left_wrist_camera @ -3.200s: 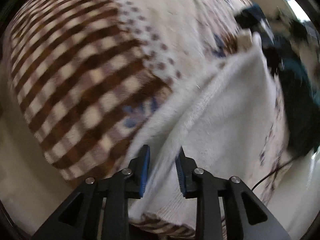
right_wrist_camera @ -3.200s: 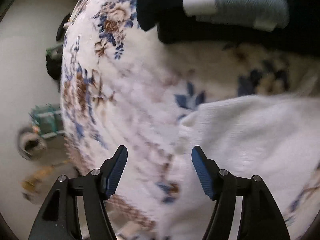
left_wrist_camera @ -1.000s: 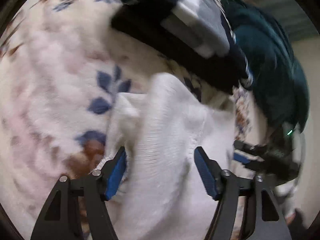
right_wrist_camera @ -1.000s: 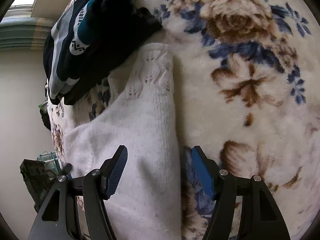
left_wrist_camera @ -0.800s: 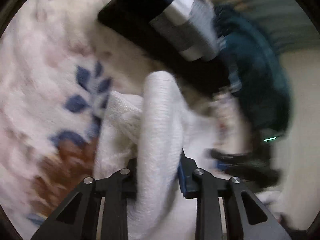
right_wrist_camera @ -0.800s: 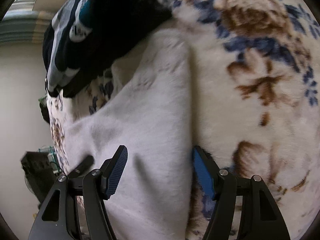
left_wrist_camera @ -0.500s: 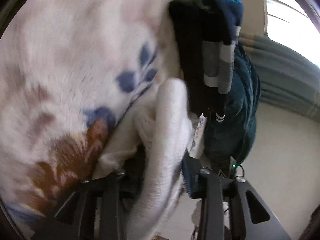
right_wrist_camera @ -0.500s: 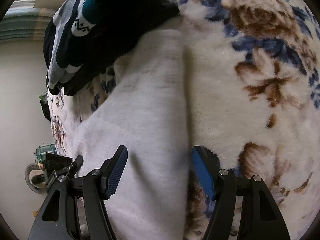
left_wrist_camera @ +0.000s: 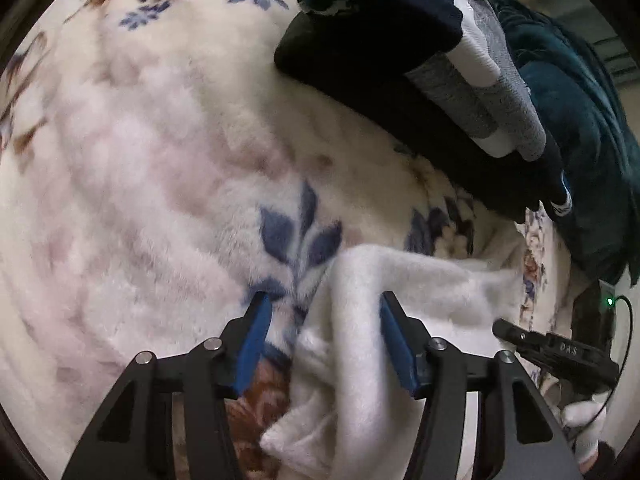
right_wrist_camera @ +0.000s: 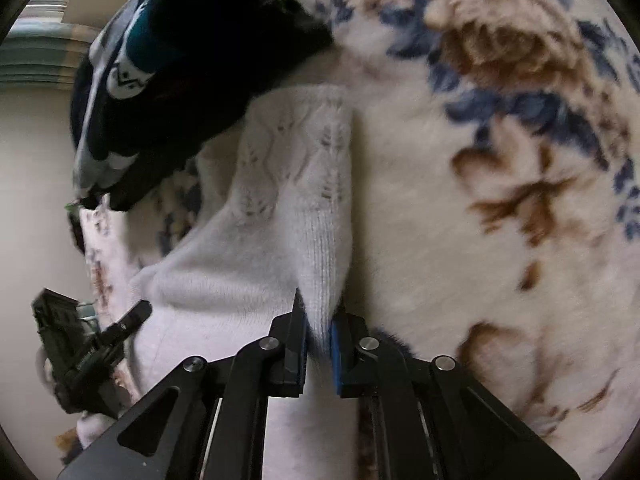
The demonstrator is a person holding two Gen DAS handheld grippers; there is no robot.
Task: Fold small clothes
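Right gripper (right_wrist_camera: 319,334) fingers pinch white sweater (right_wrist_camera: 280,216); left gripper (left_wrist_camera: 324,340) fingers spread, apparently astride it.

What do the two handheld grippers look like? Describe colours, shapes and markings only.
Both the left gripper and the right gripper have angular matte black frames with triangular cut-outs, round silver pivot bolts and ribbed blue finger pads. No cables or sleeves show on them.

White knit sweater (right_wrist_camera: 288,216), lace-patterned end, bunched & part-folded on floral blanket (right_wrist_camera: 500,208).
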